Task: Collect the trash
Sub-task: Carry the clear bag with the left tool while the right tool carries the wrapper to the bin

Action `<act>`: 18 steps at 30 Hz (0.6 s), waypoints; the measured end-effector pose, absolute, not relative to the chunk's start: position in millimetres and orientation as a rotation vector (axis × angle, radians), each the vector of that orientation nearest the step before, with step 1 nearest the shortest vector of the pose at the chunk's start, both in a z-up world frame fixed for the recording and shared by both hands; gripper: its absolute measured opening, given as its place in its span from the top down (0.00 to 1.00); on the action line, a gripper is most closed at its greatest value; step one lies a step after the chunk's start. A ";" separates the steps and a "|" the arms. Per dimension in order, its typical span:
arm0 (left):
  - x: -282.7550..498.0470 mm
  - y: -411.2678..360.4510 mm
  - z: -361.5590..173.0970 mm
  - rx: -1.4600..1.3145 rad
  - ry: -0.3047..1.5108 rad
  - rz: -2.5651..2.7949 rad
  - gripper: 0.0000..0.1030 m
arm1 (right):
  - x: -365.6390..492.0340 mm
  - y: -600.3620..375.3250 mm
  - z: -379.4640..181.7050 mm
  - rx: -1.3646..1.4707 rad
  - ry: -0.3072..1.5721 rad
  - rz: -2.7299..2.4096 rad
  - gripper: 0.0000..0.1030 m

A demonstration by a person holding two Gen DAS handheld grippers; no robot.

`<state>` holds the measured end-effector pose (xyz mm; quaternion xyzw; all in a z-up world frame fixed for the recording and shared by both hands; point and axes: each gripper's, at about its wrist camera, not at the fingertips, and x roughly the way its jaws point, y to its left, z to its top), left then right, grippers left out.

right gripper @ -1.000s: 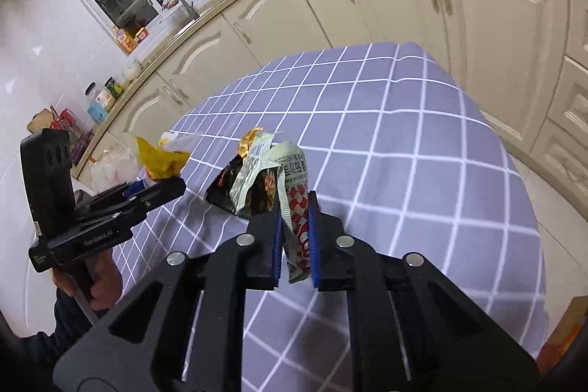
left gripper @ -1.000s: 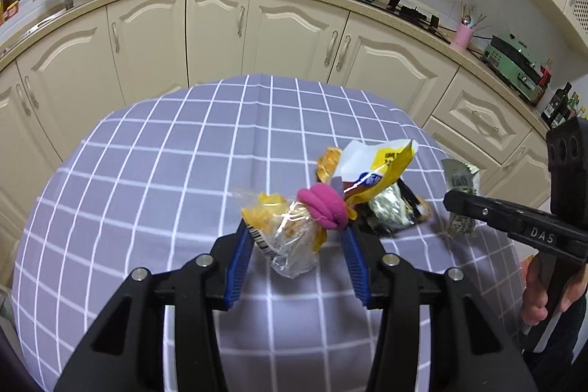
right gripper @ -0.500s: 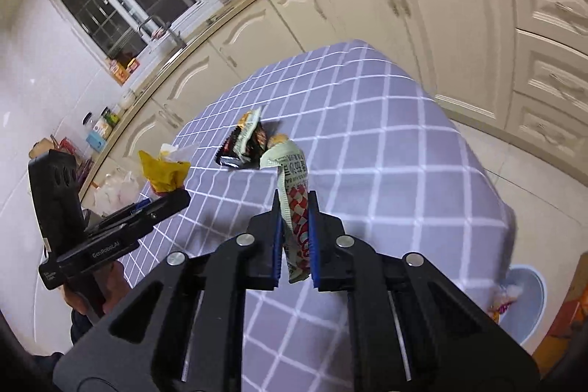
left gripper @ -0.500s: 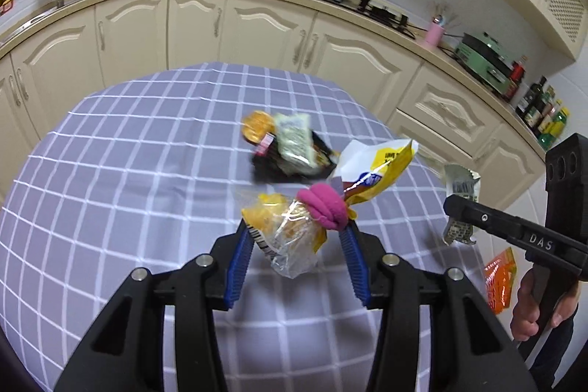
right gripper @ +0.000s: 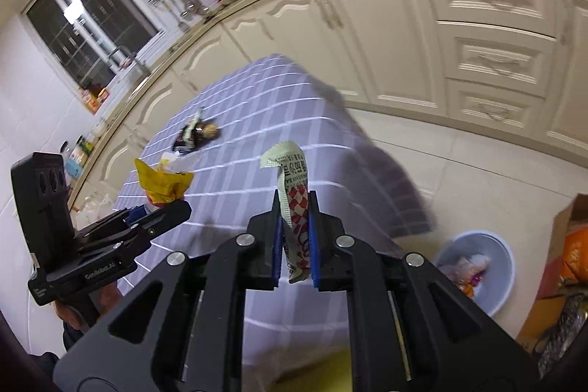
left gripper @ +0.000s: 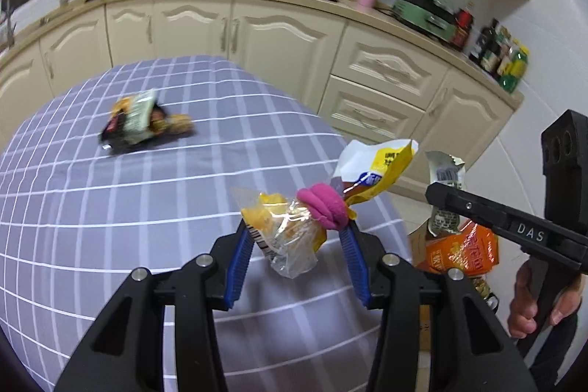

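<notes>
My left gripper (left gripper: 294,241) is shut on a bundle of trash: a clear and yellow wrapper (left gripper: 284,232), a pink scrap (left gripper: 325,206) and a yellow-white bag (left gripper: 375,168). It hangs over the table's right edge. My right gripper (right gripper: 294,237) is shut on a red-checked wrapper (right gripper: 294,204), held beyond the table edge above the floor. It also shows in the left wrist view (left gripper: 444,179). A pile of wrappers (left gripper: 141,123) lies on the purple checked tablecloth (left gripper: 110,208). A blue bin (right gripper: 477,270) with trash in it stands on the floor at lower right.
A cardboard box (right gripper: 562,267) with orange packets stands right of the bin; it shows in the left wrist view (left gripper: 459,252). Cream kitchen cabinets (left gripper: 286,35) curve behind the table. The tiled floor (right gripper: 459,164) lies between table and cabinets.
Both grippers have swung right, off the table toward the floor, still holding their trash. The wrapper pile has fallen further behind. The blue bin and the box have come into view.
</notes>
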<state>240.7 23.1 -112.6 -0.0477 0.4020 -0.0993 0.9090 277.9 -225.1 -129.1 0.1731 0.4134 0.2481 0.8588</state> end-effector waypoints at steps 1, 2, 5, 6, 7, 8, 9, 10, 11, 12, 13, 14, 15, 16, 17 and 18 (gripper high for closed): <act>240.6 14.7 -113.2 -0.084 0.828 -0.212 0.56 | 275.2 -234.8 -130.9 0.372 0.868 0.505 0.88; 241.1 1.8 -113.9 -0.068 0.831 -0.232 0.56 | 271.6 -248.2 -134.2 0.383 0.867 0.483 0.88; 241.7 -31.5 -116.4 -0.036 0.839 -0.274 0.56 | 263.3 -277.5 -143.3 0.401 0.875 0.434 0.88; 242.1 -45.2 -117.6 -0.017 0.841 -0.288 0.56 | 261.0 -286.8 -146.8 0.409 0.880 0.418 0.88; 243.0 -54.1 -118.7 -0.005 0.842 -0.300 0.55 | 260.1 -296.2 -150.4 0.415 0.884 0.402 0.88; 243.9 -67.9 -120.9 0.010 0.847 -0.318 0.55 | 257.9 -307.8 -154.8 0.422 0.888 0.379 0.88; 244.5 -79.7 -123.5 0.020 0.856 -0.333 0.55 | 256.1 -316.9 -158.3 0.429 0.891 0.364 0.88; 245.2 -90.1 -126.3 0.028 0.866 -0.347 0.55 | 254.2 -328.9 -163.4 0.442 0.897 0.343 0.88; 246.6 -106.2 -131.6 0.040 0.882 -0.370 0.55 | 252.6 -337.0 -166.5 0.450 0.900 0.331 0.88; 246.7 -116.0 -135.7 0.048 0.893 -0.384 0.55 | 250.8 -346.0 -170.2 0.458 0.904 0.314 0.88; 247.5 -128.0 -141.3 0.059 0.908 -0.402 0.55 | 248.9 -357.3 -176.0 0.468 0.908 0.293 0.88; 248.9 -139.0 -146.9 0.068 0.921 -0.415 0.55 | 248.1 -364.6 -180.3 0.474 0.913 0.279 0.88; 250.2 -148.0 -151.9 0.078 0.934 -0.424 0.55 | 247.0 -372.3 -185.0 0.483 0.920 0.264 0.88; 251.6 -155.9 -157.5 0.087 0.947 -0.430 0.55 | 246.8 -379.6 -189.9 0.491 0.929 0.250 0.88; 253.3 -168.3 -165.9 0.100 0.971 -0.442 0.55 | 246.1 -389.0 -197.2 0.504 0.940 0.232 0.88; 254.5 -177.6 -172.6 0.107 0.990 -0.452 0.55 | 245.7 -395.3 -202.1 0.514 0.948 0.219 0.88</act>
